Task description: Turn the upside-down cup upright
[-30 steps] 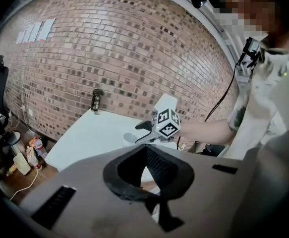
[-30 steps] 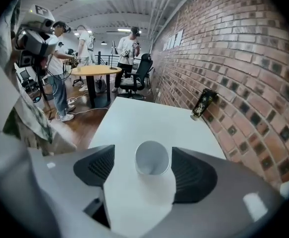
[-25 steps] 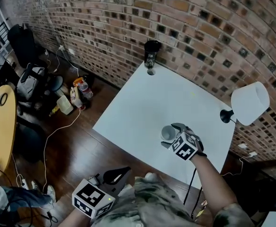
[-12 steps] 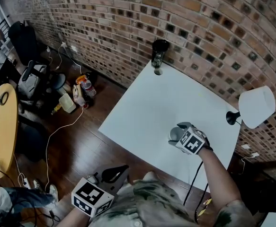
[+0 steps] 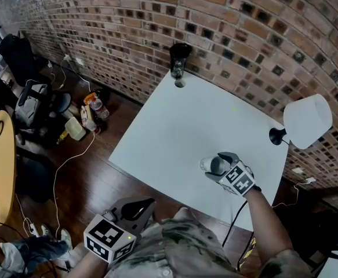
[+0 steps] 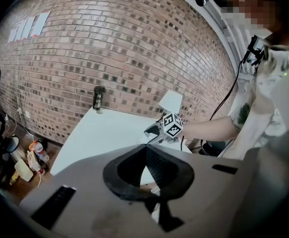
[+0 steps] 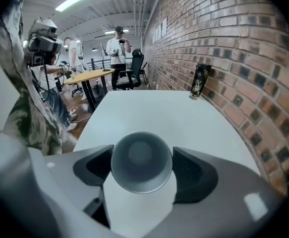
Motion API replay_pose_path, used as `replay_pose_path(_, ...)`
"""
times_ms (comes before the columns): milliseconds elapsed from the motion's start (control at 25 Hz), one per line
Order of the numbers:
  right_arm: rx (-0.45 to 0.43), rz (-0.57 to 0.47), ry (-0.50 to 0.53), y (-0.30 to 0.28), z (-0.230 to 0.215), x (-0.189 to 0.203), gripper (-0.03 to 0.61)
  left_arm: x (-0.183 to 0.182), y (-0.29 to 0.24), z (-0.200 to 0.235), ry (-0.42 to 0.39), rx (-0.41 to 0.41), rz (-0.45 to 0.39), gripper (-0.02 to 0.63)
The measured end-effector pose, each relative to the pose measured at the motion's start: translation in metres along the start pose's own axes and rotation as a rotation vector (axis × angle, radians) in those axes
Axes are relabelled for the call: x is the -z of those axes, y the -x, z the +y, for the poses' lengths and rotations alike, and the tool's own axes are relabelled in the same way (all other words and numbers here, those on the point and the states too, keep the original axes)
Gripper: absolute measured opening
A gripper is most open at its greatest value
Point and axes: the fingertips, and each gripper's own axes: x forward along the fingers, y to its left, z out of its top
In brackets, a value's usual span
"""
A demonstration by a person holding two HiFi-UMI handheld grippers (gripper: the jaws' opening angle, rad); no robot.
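The cup [image 7: 141, 161] is a plain grey tapered tumbler, empty, seen straight into its round mouth with the smaller base pointing away. It is tilted, gripped on both sides by the pads of the right tongs [image 5: 218, 167], over the near right part of the white bench [image 5: 174, 126]. Whether it touches the bench cannot be told.

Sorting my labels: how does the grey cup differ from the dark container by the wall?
The cup is plain pale grey; the dark container is black with markings. The cup is clamped between the right gripper's jaws, mouth toward that gripper's camera; the dark container stands upright, untouched, at the table's far corner. Both are round.
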Motion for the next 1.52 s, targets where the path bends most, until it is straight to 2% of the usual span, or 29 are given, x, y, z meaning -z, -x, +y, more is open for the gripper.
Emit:
replay_pose_path(320,0.011,0.058,0.018,0.004,-0.004,0.057,0.364,-0.006,-0.026,-0.021,-0.019,0.021,0.033,0.006)
replay_pose_path(680,0.008,0.096,0.040,-0.004,-0.002,0.079,0.370,-0.003,-0.036,-0.031,-0.019,0.003,0.059,0.006)
replay_pose_path(1040,-0.005,0.144,0.050,-0.001,-0.001,0.080,0.393,-0.003,-0.034,-0.029,-0.013,0.004,0.047,0.006)
replay_pose_path(1160,-0.004,0.193,0.092,0.005,0.001,0.072,0.405,-0.002,-0.031,-0.027,-0.009,0.010,0.036,0.006)
replay_pose_path(1320,-0.050,0.265,0.168,0.000,0.011,0.052,0.408,0.000,-0.027,-0.025,-0.001,0.012,0.024,0.006)
replay_pose_path(1520,-0.097,0.372,0.208,-0.025,0.014,0.037,0.379,0.006,-0.015,-0.017,0.010,-0.005,0.018,0.006)
